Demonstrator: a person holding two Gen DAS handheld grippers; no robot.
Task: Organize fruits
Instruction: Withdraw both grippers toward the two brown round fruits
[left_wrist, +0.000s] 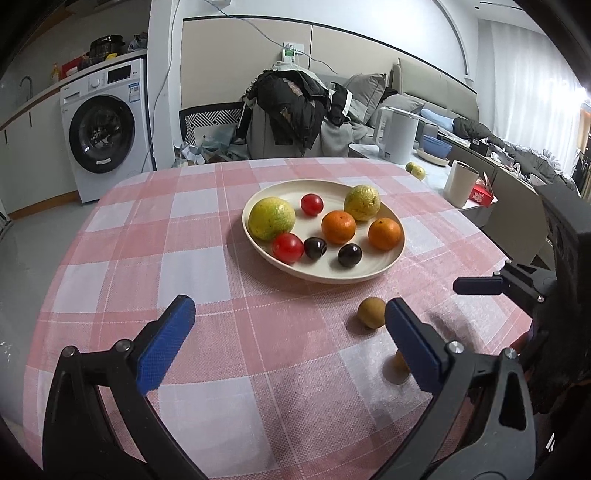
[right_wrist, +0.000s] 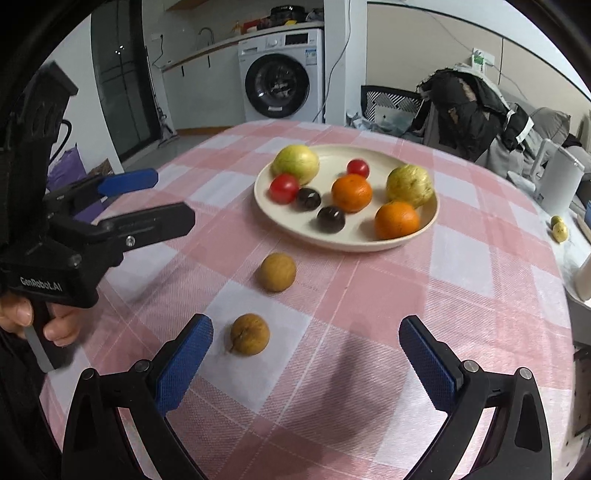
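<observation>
A cream plate (left_wrist: 325, 276) (right_wrist: 334, 242) on the pink checked tablecloth holds two yellow-green fruits, two oranges (left_wrist: 338, 226), two red tomatoes and two dark plums. Two small brown fruits lie on the cloth in front of it. The farther brown fruit (left_wrist: 371, 313) (right_wrist: 277, 272) lies free. The nearer brown fruit (right_wrist: 250, 334) is half hidden behind a finger in the left wrist view (left_wrist: 399, 363). My left gripper (left_wrist: 291, 332) (right_wrist: 175, 197) is open and empty, to the left of both. My right gripper (right_wrist: 308, 354) is open and empty, with the nearer fruit just inside its left finger.
A white kettle (left_wrist: 397, 134), a cup (left_wrist: 460, 182) and two small yellow-green fruits (right_wrist: 558, 229) stand on a side surface past the table's right edge. A chair heaped with clothes (left_wrist: 291, 107) is behind the table. A washing machine (left_wrist: 105, 129) stands at the far left.
</observation>
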